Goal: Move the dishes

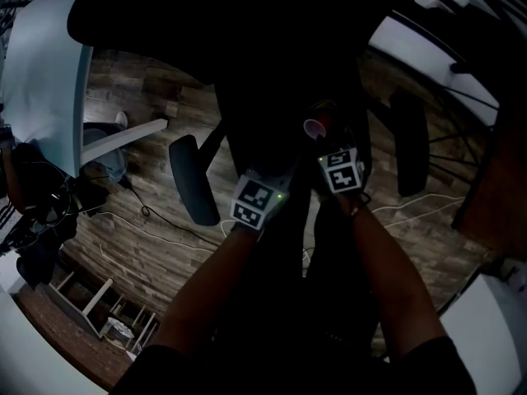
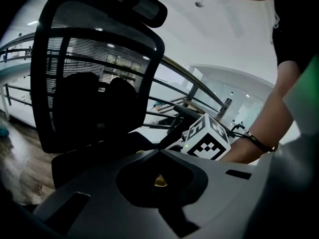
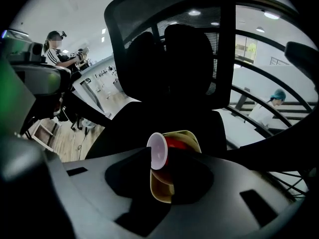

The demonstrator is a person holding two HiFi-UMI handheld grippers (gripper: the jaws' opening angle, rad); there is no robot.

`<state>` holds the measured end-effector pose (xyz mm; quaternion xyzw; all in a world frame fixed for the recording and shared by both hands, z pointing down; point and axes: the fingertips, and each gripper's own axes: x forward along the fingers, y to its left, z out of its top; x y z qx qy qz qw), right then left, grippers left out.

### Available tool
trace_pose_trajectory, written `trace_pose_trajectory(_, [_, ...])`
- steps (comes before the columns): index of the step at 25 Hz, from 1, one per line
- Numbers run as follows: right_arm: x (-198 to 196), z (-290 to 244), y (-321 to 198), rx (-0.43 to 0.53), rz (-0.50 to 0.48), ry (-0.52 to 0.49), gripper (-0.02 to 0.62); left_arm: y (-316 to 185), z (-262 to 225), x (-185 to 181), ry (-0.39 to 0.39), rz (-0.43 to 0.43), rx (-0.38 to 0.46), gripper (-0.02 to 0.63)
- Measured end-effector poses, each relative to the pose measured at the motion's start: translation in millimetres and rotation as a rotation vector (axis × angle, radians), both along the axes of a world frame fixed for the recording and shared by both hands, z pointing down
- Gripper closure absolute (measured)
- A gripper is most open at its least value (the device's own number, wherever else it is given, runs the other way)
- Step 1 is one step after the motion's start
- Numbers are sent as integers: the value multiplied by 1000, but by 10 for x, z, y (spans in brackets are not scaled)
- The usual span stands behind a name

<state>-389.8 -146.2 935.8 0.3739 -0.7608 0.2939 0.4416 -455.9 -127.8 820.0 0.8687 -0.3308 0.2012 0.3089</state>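
Red cup (image 3: 175, 144), one, plus one yellow bowl (image 3: 160, 190), clamped in right gripper (image 3: 172, 156).

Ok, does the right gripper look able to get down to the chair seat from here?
Probably yes. The right gripper, holding a yellow bowl with a red cup in it, points at the black chair seat, and nothing shows between them, though the seat is dark.

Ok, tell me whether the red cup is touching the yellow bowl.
Touching. The right gripper view shows the red cup lying on its side inside the yellow bowl, its body against the bowl's inner wall, no gap.
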Motion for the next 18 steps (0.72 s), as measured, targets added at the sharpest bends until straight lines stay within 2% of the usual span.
trace_pose_trajectory(11, [69,408,-25,-53,6,70,494,-5,84,36,-7,27,-1,617])
trace_pose_trajectory(14, [119,450,-30,-52,24,103,558,-15,90,35,-10,27,-3,617])
trace_pose_trajectory(18, [188,403,-1,-69,34,109,577,-14,56,35,-12,27,-1,617])
